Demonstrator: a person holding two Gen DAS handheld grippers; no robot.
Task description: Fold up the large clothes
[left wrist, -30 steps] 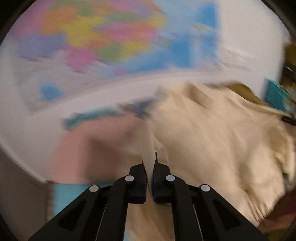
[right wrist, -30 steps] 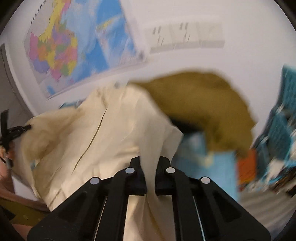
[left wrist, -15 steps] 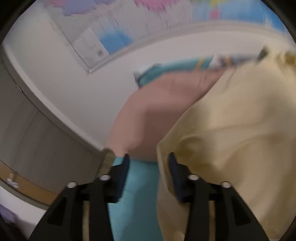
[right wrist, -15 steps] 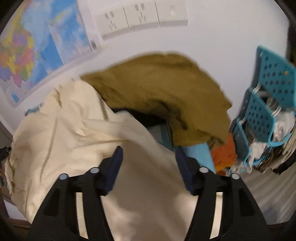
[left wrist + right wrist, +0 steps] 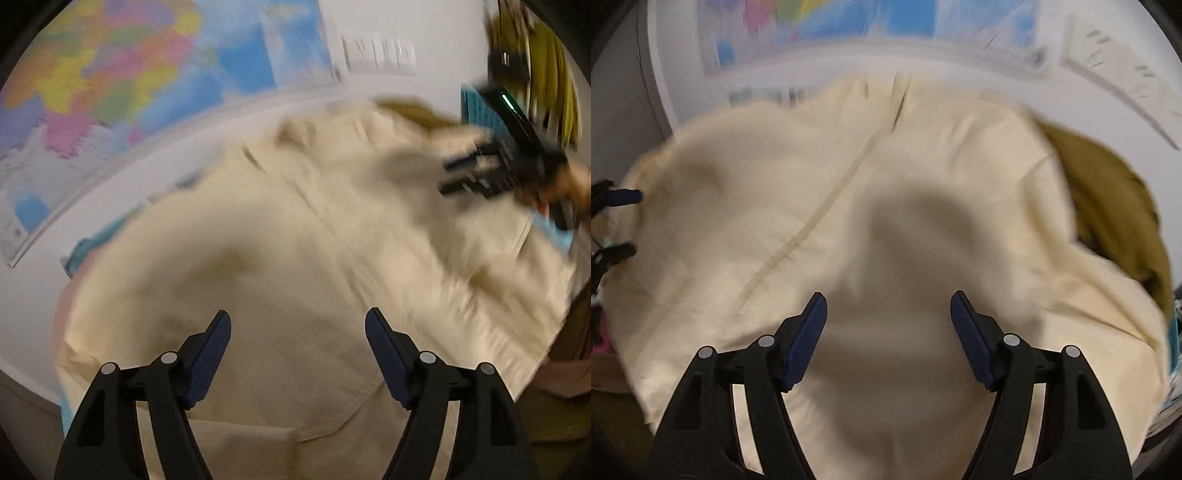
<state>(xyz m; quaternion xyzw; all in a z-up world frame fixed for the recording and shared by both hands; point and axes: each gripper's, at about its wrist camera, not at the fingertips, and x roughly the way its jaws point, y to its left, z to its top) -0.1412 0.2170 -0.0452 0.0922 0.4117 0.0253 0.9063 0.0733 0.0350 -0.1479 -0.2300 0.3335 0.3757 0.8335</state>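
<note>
- Landmark: the cream garment [image 5: 295,258], spread flat over most of the surface in both wrist views; the surface under it is nearly all covered, so whether it is a desk or a bed cannot be told
- Far left of the garment, in the left wrist view: a colourful map [image 5: 110,74] on the wall behind it; a strip of teal fabric [image 5: 79,251] and a pink edge peek out at the garment's left border
- Left gripper [image 5: 297,332]: a second ago its fingers were pinched shut on a fold of the garment; its jaws have just been opening and now stand wide apart above the cloth with nothing between them
- Right gripper [image 5: 888,315]: likewise it was clamped on the cloth and its jaws have just been opening; the fingers are spread above the middle of the garment, holding nothing
- Judged meaning: the garment has been let go and laid out; the spreading step looks done, and a fresh grasp at an edge or sleeve seems next
- Edges: the garment's near hem [image 5: 314,432] lies just below the left fingers and is easy to reach; the seam [image 5: 812,221] runs diagonally up its middle
- Right of the garment: an olive garment [image 5: 1115,206] lies touching its right border and could get caught in a fold; beyond it a little teal shows; open room there is tight, while the garment's centre is free
</note>
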